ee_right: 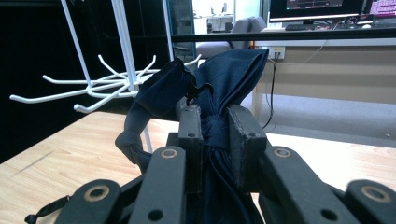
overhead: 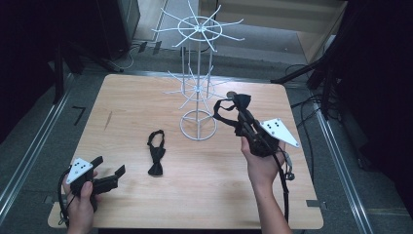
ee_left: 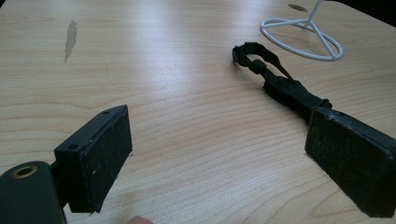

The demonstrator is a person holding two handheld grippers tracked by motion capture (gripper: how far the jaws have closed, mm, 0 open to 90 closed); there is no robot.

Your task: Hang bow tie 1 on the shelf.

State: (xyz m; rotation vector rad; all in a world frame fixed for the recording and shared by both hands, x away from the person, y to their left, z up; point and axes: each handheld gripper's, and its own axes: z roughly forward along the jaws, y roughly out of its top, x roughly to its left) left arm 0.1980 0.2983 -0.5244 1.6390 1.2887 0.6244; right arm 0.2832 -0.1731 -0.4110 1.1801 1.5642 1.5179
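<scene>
Grippers differ, we note: the right gripper (overhead: 237, 108) clamps a dark bow tie (ee_right: 219, 88) beside the white wire rack (overhead: 198, 73), the left gripper (overhead: 111, 169) gapes empty near another bow tie (overhead: 156, 152) on the desk (overhead: 195, 195).

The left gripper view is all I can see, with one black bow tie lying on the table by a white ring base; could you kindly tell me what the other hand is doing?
Observer: The right tool is shut on a second bow tie, a dark blue one, held above the table.
Operator: Thank you. What does that white ring belong to?
Observer: It is the foot of a tall wire stand with two tiers of spokes.
Operator: Is anything hanging on it?
Observer: No, the spokes are bare; the held tie is close beside the lower tier.
Operator: And the tie I see?
Observer: The black bow tie lies flat between the left tool and the stand.
</scene>
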